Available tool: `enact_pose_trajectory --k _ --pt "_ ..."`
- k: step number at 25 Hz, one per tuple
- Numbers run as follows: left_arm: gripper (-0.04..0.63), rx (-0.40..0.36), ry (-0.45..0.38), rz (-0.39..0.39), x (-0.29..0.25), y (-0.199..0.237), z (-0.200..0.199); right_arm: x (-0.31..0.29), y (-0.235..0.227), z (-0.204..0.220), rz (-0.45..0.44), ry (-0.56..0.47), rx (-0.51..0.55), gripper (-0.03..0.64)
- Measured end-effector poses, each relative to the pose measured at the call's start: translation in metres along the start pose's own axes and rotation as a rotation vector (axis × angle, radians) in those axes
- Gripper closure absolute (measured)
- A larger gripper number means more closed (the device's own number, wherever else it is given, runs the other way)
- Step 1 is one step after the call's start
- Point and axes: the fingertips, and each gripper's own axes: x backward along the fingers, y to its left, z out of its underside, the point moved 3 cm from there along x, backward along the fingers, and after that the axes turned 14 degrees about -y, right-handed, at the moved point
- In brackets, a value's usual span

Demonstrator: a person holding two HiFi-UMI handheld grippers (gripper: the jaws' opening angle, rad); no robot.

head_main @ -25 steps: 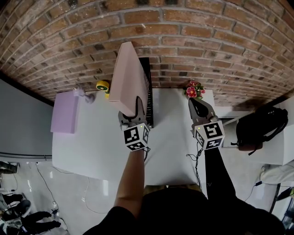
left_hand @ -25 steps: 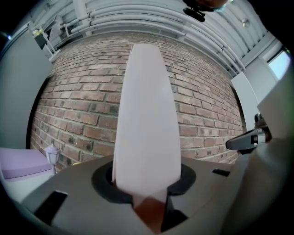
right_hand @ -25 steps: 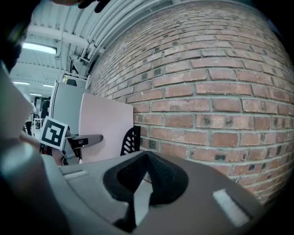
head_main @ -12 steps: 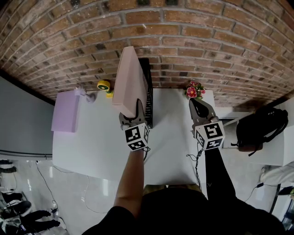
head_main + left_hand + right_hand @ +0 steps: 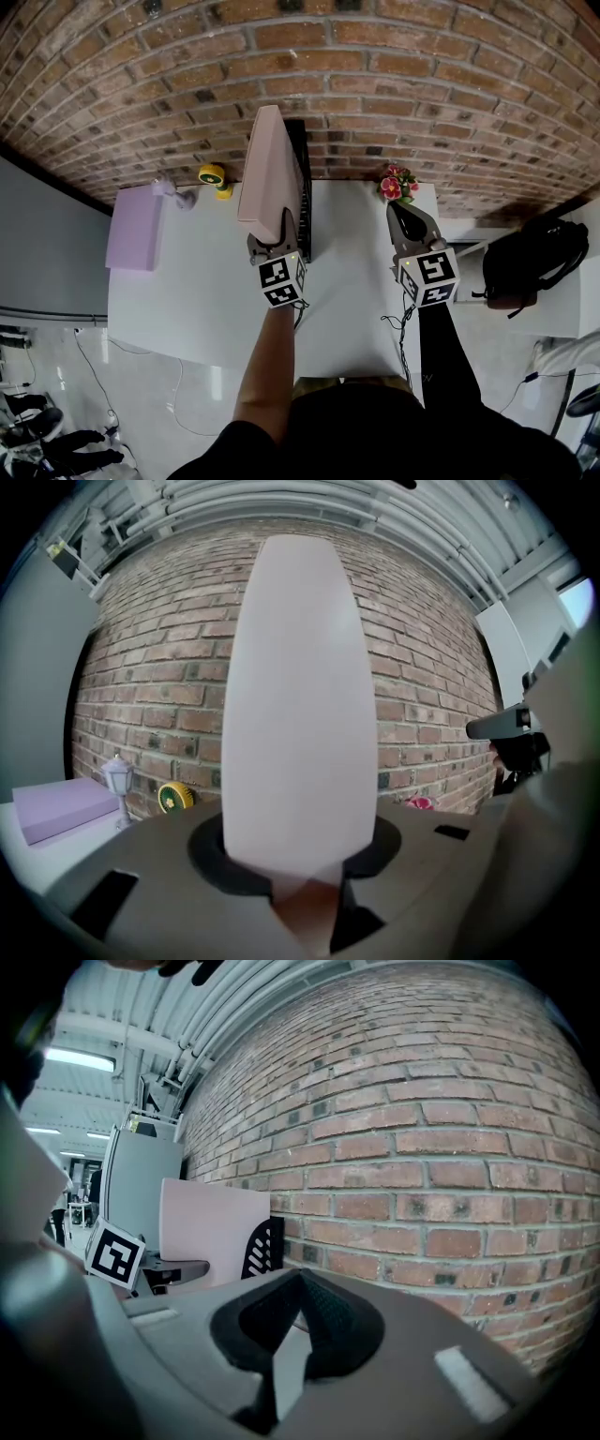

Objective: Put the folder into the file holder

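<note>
Currently the left gripper (image 5: 270, 239) is clamped on the near lower edge of the folder (image 5: 272, 169), a plain pale pink slab with smooth unmarked faces, held upright on edge over the far side of the white table (image 5: 187, 291), near the brick wall (image 5: 422, 75). Its right face stands just beside the black slotted file holder (image 5: 302, 178); whether its lower edge is inside cannot be told. Well apart to the right, the right gripper (image 5: 396, 210) has its jaws closed on nothing

Folder (image 5: 270, 169) upright, far middle of table (image 5: 187, 300), file holder (image 5: 302, 187) just right; box (image 5: 131, 228) far left, flowers (image 5: 394, 183) far right.
</note>
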Motion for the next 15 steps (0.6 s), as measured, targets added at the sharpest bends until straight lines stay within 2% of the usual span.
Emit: enact_pose_trajectory --k 15 --pt "0.443 -0.049 0.071 0.003 0.003 -0.001 0.032 -0.002 -0.001 0.002 0.002 0.005 -0.002 0.615"
